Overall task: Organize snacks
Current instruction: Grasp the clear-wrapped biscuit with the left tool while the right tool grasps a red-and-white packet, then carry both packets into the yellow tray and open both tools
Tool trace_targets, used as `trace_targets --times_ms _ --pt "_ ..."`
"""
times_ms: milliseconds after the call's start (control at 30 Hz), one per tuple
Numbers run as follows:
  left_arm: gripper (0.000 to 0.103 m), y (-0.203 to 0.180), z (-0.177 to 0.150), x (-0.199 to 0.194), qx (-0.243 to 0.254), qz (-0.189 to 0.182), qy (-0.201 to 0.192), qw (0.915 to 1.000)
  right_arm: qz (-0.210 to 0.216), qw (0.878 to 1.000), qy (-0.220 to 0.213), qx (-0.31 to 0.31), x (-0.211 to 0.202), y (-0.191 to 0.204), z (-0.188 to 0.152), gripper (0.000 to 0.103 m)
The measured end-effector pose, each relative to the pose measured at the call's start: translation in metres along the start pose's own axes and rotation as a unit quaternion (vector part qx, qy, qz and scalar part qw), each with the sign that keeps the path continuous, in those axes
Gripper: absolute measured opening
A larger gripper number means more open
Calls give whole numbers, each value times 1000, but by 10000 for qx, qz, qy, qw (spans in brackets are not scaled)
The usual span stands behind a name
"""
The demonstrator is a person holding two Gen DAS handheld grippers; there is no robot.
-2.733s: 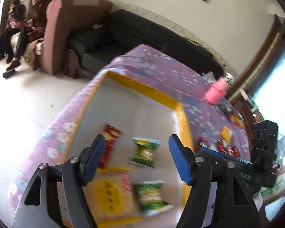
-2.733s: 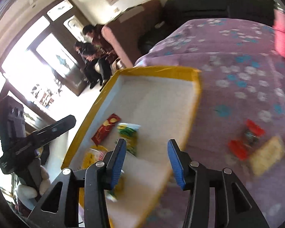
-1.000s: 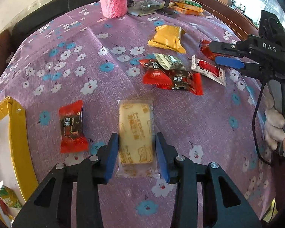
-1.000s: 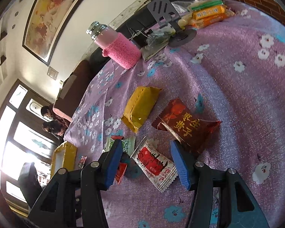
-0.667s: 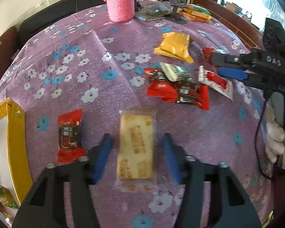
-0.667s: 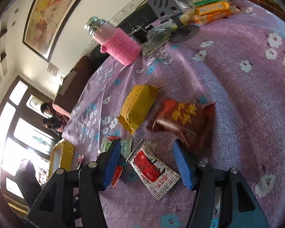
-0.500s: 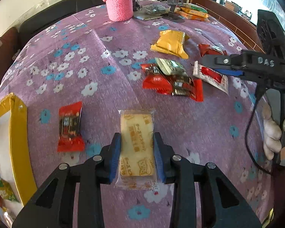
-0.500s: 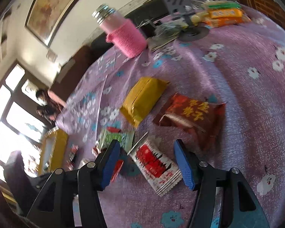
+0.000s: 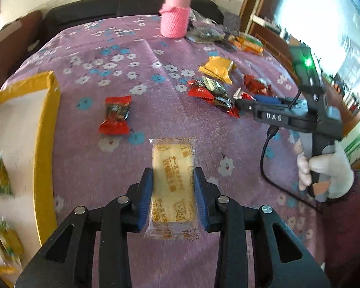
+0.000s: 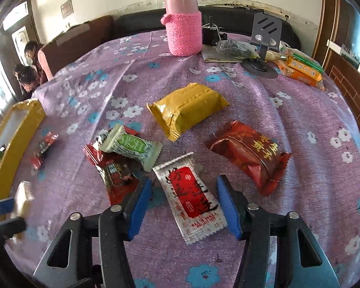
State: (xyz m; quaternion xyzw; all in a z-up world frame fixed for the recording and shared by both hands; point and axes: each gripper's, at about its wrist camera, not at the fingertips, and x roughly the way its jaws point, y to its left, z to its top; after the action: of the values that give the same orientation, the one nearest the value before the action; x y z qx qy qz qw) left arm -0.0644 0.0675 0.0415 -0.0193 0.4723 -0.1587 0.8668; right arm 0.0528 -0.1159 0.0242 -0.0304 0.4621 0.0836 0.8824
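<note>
Tray (image 9: 46,129) with the yellow rim sits at far left, green snack packets already inside. Right of the tray, the left gripper (image 9: 172,193) has gone from straddling the cheese cracker packet (image 9: 172,168) to pinching it by its long edges, so that packet looks ready to carry tray-ward. Further right of the tray, the right gripper (image 10: 184,204) has closed in on the white-and-red sachet (image 10: 192,196), fingers apart either side of it, not yet squeezing; beyond it lie the dark red pouch (image 10: 249,153) and gold packet (image 10: 187,108).
</note>
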Motion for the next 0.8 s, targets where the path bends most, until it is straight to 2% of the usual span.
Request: trace_targets --times_ms 100,133,167,300,467,600,800 --pt "31 12 -9 -10 -320 -174 -97 9993 -106 9999 -4 -41 -4 1 -3 44" --pt "31 15 -13 -14 -404 -213 -140 9989 -127 9999 -17 -28 -5 1 -4 37" --pt "31 19 -16 -17 -478 -239 -183 9984 -138 9999 -25 -13 -7 1 -5 34" --pt "31 36 -29 -37 -717 -289 -375 9963 -267 9995 -102 102 -12 5 -11 30" --pt "31 63 -45 -65 -937 -184 -630 9934 -65 9990 -208 390 -34 5 -28 29" --pt "31 87 -55 -82 -1230 -131 -830 9888 256 9975 -435 493 -67 14 -35 29" --pt "31 122 -69 -107 -1601 -23 -1163 9802 905 9942 -587 27 -101 71 -22 29"
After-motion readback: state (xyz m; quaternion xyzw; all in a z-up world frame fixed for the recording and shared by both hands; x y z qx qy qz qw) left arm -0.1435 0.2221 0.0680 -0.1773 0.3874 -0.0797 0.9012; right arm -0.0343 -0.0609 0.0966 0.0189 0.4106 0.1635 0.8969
